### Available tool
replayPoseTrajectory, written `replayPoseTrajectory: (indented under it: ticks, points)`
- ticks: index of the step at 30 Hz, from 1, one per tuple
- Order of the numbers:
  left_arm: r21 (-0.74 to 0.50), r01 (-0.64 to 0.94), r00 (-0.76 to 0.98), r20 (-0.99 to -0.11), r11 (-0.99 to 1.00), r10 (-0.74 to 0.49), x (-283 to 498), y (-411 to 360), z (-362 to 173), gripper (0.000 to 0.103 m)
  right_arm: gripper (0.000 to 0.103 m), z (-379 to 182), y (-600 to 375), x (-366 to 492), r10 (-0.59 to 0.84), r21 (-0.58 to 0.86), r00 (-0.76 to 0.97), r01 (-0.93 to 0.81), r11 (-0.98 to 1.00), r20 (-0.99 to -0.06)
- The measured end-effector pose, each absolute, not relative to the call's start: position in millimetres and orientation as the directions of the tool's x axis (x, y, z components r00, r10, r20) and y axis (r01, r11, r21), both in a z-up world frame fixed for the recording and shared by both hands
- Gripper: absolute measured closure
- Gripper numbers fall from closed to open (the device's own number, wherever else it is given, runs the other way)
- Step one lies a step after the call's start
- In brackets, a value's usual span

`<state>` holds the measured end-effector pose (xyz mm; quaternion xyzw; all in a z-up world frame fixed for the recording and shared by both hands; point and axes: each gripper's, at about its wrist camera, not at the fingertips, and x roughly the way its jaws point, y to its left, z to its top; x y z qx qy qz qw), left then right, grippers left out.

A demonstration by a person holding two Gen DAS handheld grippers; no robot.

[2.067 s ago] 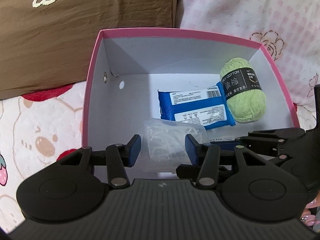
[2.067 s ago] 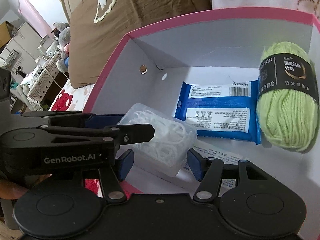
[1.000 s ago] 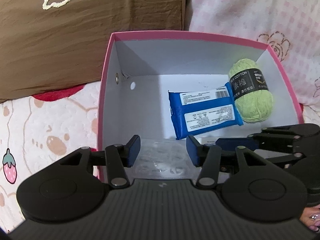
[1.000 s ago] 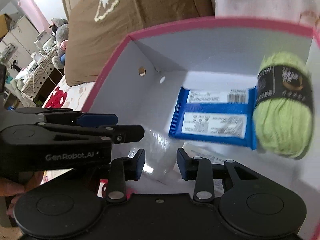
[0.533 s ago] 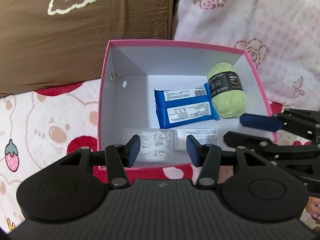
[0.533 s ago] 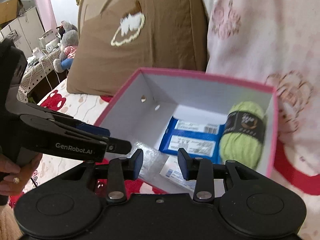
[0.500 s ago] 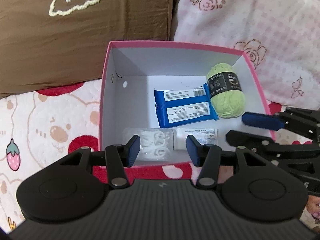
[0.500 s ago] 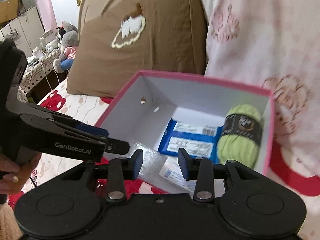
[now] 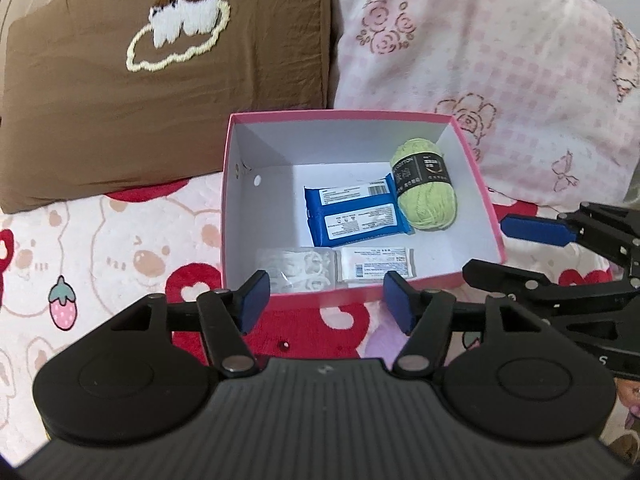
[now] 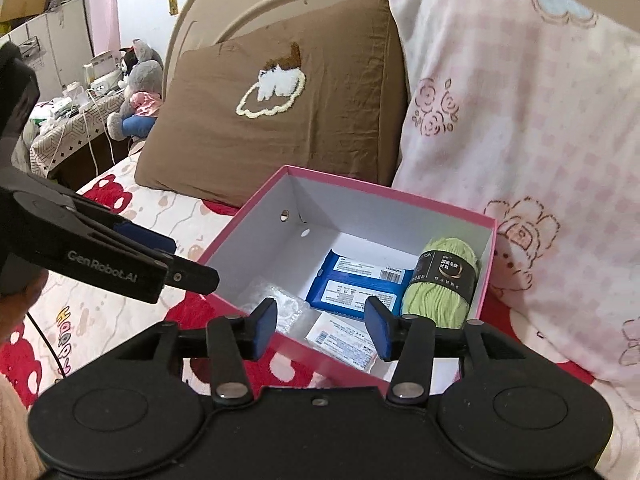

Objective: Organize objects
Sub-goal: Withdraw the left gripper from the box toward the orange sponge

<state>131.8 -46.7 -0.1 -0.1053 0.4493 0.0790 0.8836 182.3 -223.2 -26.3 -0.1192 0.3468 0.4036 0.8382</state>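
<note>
A pink box with white inside (image 9: 476,184) (image 10: 256,204) sits on the bed. In it lie a green yarn ball (image 9: 426,190) (image 10: 440,284), a blue wipes pack (image 9: 354,216) (image 10: 356,288), a clear bag of white floss picks (image 9: 298,270) (image 10: 286,306) and a white sachet (image 9: 376,266) (image 10: 344,344). My left gripper (image 9: 326,306) is open and empty, in front of the box's near wall. My right gripper (image 10: 322,328) is open and empty, above the box's near right corner. Each gripper shows in the other's view: the right one (image 9: 532,240), the left one (image 10: 168,268).
A brown pillow (image 9: 160,92) (image 10: 280,120) and a pink floral pillow (image 9: 480,72) (image 10: 520,140) lean behind the box. The bedsheet with bears and red hearts (image 9: 100,248) (image 10: 100,308) spreads left and in front. A bedside table with plush toys (image 10: 120,92) stands far left.
Both grippers have pulled back and up out of the box. The left one let go of the clear floss bag, which now lies at the box's near left. The right jaws narrowed, then reopened.
</note>
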Motion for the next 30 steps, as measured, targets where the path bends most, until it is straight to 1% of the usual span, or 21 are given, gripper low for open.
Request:
replayPoseTrajectory:
  ticks: [1,3,7,9,12,13,15,17,23,30]
  points:
    - [-0.110,-0.229,0.586,-0.809,0.967,0.047,129,-49,3,0.039,0.044,-23,-225,179,0.595,0.076,0.436,-0.762,0.644,-0.675]
    - [-0.101,-0.220,0.589,-0.807,0.970,0.049,122,-54,7,0.036,0.033,-18,-227,173,0.595,0.063,0.445,-0.764,0.642,-0.669]
    - [-0.101,-0.206,0.590,-0.806,0.973,0.041,112,-60,14,0.032,0.024,-8,-233,161,0.590,0.029,0.473,-0.764,0.645,-0.654]
    - [-0.106,-0.196,0.593,-0.805,0.975,0.032,106,-62,17,0.024,0.018,-3,-236,156,0.587,0.016,0.490,-0.759,0.650,-0.644]
    - [-0.090,-0.179,0.598,-0.801,0.980,0.036,98,-67,21,0.017,0.013,2,-240,149,0.585,0.001,0.504,-0.757,0.654,-0.636]
    - [-0.079,-0.172,0.600,-0.799,0.982,0.041,96,-69,21,0.015,0.013,3,-241,146,0.582,-0.006,0.511,-0.755,0.656,-0.632]
    - [-0.055,-0.162,0.605,-0.795,0.985,0.055,91,-71,23,0.008,0.012,5,-243,140,0.577,-0.020,0.521,-0.753,0.658,-0.629]
    - [-0.040,-0.154,0.609,-0.791,0.987,0.063,84,-73,23,0.005,0.012,6,-244,132,0.575,-0.031,0.525,-0.755,0.655,-0.627]
    - [-0.068,-0.117,0.591,-0.807,0.991,0.015,71,-71,18,0.002,0.011,5,-248,110,0.564,-0.080,0.539,-0.764,0.641,-0.625]
    - [-0.024,-0.111,0.565,-0.824,0.994,0.043,59,-70,-5,0.002,0.011,-4,-246,85,0.566,-0.127,0.531,-0.790,0.600,-0.631]
